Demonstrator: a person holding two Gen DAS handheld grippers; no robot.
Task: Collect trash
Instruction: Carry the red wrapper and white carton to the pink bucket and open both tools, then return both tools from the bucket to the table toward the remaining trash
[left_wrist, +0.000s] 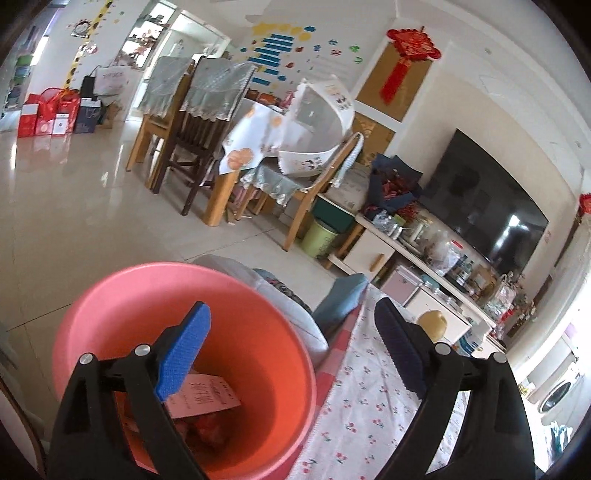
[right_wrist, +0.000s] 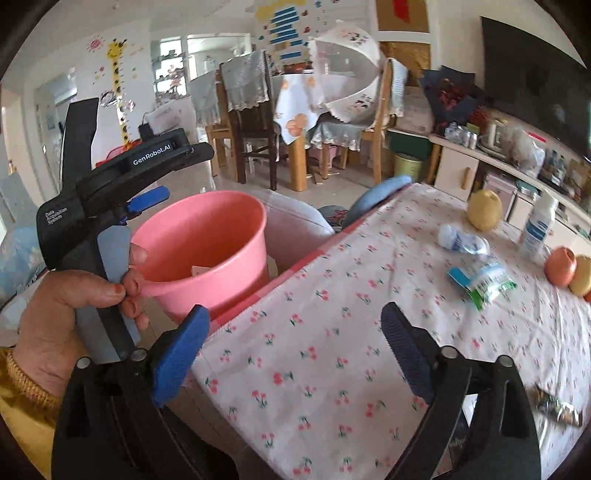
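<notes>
A pink bin (left_wrist: 110, 314) sits beside the table's left edge; a paper receipt (left_wrist: 207, 397) and red scraps lie in it. My left gripper (left_wrist: 295, 354) is open and empty above the bin's right rim. In the right wrist view the left gripper (right_wrist: 147, 199) is over the bin (right_wrist: 207, 251), whose rim the hand's fingers pinch. My right gripper (right_wrist: 295, 358) is open and empty over the cherry-print tablecloth (right_wrist: 332, 332). Trash lies on the table: a crumpled white-blue wrapper (right_wrist: 461, 240), a green-white packet (right_wrist: 484, 280) and a foil wrapper (right_wrist: 557, 406).
Fruit lies on the table: a yellow pear (right_wrist: 484, 210), an orange fruit (right_wrist: 559, 266) and a yellow one (right_wrist: 581, 275). A white bottle (right_wrist: 537, 229) stands near them. A dining table with chairs (left_wrist: 207, 122), a TV (left_wrist: 484, 206) and a cluttered cabinet (left_wrist: 424, 251) stand beyond.
</notes>
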